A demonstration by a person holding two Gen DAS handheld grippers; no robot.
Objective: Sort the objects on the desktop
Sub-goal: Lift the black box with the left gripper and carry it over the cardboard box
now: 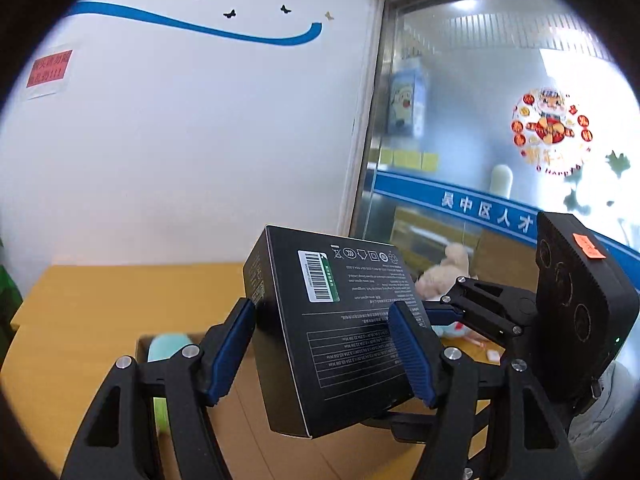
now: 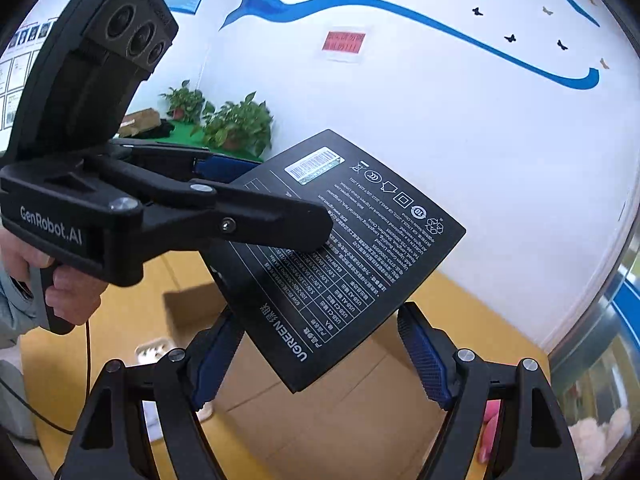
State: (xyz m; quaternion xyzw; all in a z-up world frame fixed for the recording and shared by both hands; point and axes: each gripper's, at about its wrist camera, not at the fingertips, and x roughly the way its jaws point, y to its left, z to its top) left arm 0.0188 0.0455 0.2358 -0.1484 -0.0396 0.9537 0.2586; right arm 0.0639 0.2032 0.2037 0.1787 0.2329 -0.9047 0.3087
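A black Ugreen box (image 1: 332, 328) with white print and a barcode is held in the air above the wooden table (image 1: 100, 300). My left gripper (image 1: 324, 360) is shut on the box, its blue pads pressing both sides. In the right wrist view the box (image 2: 340, 248) is tilted, and the left gripper (image 2: 256, 200) clamps it from the left. My right gripper (image 2: 320, 360) is open just below the box's lower corner, its pads apart on either side and not touching it. The right gripper's body (image 1: 560, 312) shows at the right of the left wrist view.
An open cardboard box (image 1: 168, 344) on the table holds a teal and green soft item (image 1: 164, 352). A beige plush toy (image 1: 444, 276) lies by the glass partition. Potted plants (image 2: 236, 124) stand at the table's far end. A pink item (image 2: 490, 428) lies low right.
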